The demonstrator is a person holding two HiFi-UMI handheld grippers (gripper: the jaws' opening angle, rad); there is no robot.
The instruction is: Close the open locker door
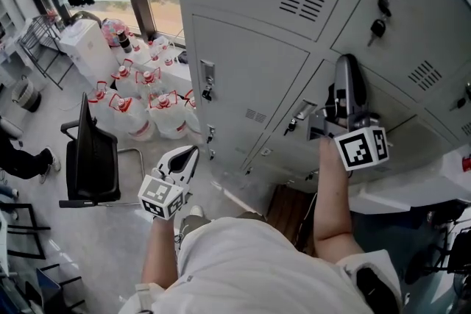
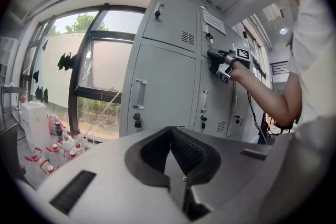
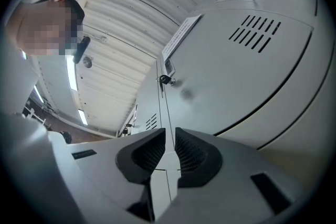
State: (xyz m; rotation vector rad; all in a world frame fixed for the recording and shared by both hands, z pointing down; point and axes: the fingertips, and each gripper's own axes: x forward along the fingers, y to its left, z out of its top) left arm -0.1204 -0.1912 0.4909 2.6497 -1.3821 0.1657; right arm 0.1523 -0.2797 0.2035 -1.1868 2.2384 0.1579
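from up here i see the right gripper [image 1: 347,64] lying tip-up against the bank of pale grey metal lockers [image 1: 243,77], on the grey sheet-metal locker door [image 1: 386,105] in the column right of the one by the window. that door sits close to flush with its neighbours, and its small metal handle [image 1: 300,114] is just to the left of the gripper. in the right gripper view the jaws stand only a narrow slit apart. a vertical door edge runs up out of that slit towards a black key [image 3: 166,80] in a lock. i can't tell whether the pads touch that edge, and they do not look clamped on anything.

my left gripper [image 1: 191,152] hangs low by the person's hip, well apart from the lockers. its jaws are together with nothing in them. on the floor by the window stand clear plastic water jugs with red caps [image 1: 158,110], with a black chair [image 1: 92,158] near them.
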